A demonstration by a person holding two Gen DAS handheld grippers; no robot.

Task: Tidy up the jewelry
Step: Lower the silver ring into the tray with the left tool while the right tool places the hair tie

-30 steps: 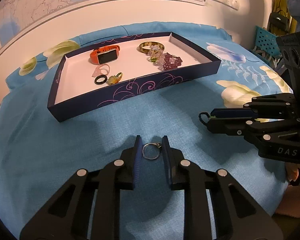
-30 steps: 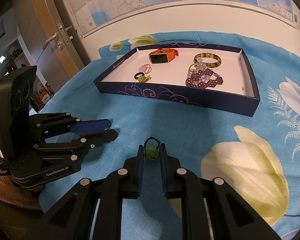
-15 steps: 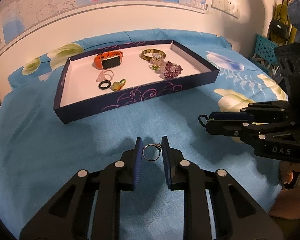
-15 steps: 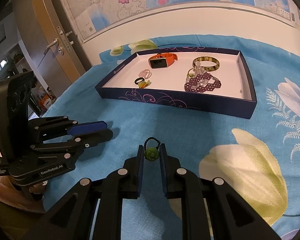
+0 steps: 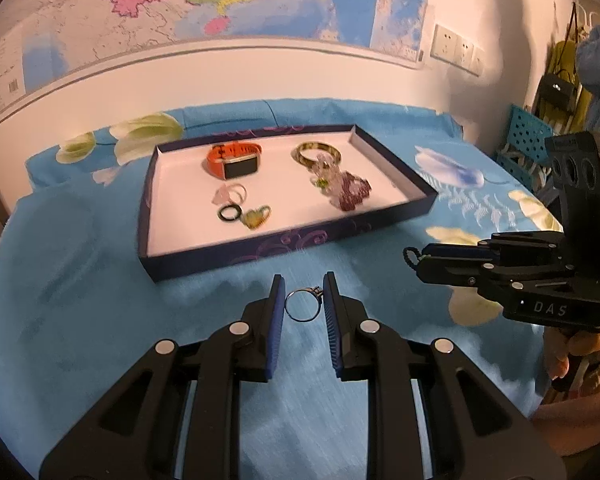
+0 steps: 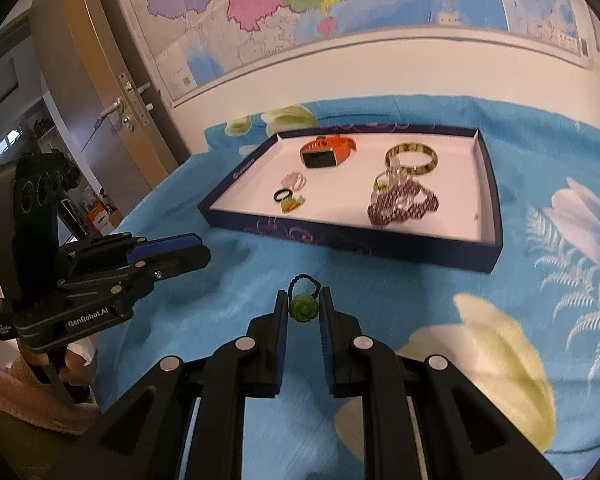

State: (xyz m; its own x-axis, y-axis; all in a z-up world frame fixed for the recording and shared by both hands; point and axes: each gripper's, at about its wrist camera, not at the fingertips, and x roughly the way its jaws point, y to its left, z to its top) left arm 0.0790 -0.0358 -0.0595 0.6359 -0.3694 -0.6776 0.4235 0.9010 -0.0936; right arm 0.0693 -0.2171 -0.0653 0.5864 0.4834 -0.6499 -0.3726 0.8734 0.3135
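Observation:
My left gripper (image 5: 303,295) is shut on a thin silver ring (image 5: 302,307), held above the blue cloth in front of the tray. My right gripper (image 6: 303,301) is shut on a green rose ring with a dark band (image 6: 302,307). A dark blue tray (image 5: 260,251) with a white floor holds an orange watch (image 5: 233,161), a gold bangle (image 5: 315,152), purple beads (image 5: 352,192), a black ring (image 5: 230,213), a pink ring and a yellow-green ring. The tray also shows in the right wrist view (image 6: 340,236). Each gripper shows side-on in the other's view.
A blue floral cloth (image 5: 80,280) covers the surface. A wall with a map stands behind. A door (image 6: 112,92) is at the left in the right wrist view. A blue perforated basket (image 5: 524,140) stands at the far right.
Both grippers have risen and tilted up while keeping hold of their rings; the tray looks farther off and more of the wall map shows.

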